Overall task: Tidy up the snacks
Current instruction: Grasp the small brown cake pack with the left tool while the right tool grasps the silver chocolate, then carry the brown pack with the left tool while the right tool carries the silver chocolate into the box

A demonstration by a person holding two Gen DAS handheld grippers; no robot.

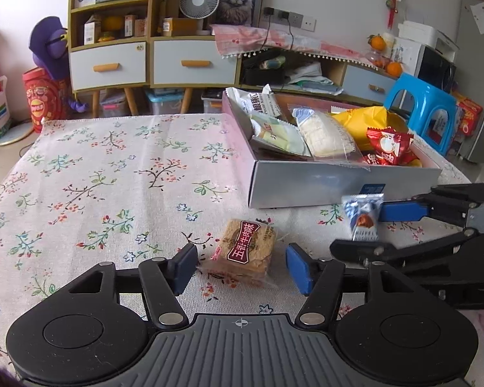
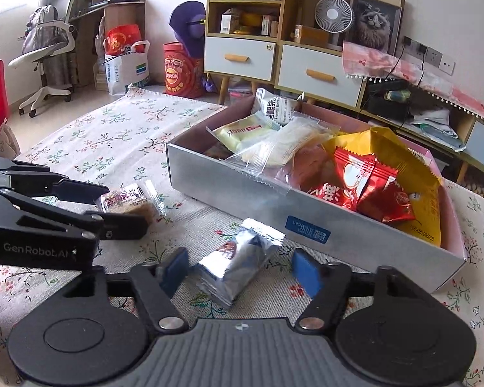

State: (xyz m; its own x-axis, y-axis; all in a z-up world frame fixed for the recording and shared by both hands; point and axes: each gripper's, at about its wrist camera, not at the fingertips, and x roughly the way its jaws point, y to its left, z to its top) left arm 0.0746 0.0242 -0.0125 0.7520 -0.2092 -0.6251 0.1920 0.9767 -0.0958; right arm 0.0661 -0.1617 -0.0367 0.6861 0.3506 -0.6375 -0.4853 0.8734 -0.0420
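A brown cracker packet (image 1: 246,251) with a dark red label lies on the flowered tablecloth (image 1: 113,167). My left gripper (image 1: 242,259) is open around it, with a small gap at each blue pad. A silver and blue snack packet (image 2: 238,266) lies just in front of the box. My right gripper (image 2: 240,262) straddles it, open, the right pad clear of the wrapper. In the left wrist view the right gripper (image 1: 359,227) reaches in from the right around that packet (image 1: 363,216). The left gripper (image 2: 126,206) and the cracker packet (image 2: 126,198) show at the left of the right wrist view.
A grey cardboard box (image 2: 242,193) holds several snacks: red packets (image 2: 364,183), a yellow bag (image 2: 413,167), clear-wrapped cakes (image 2: 284,148). It stands at the table's far right (image 1: 338,187). Behind are drawer cabinets (image 1: 113,61), a blue stool (image 1: 426,103) and a red drum (image 1: 42,96).
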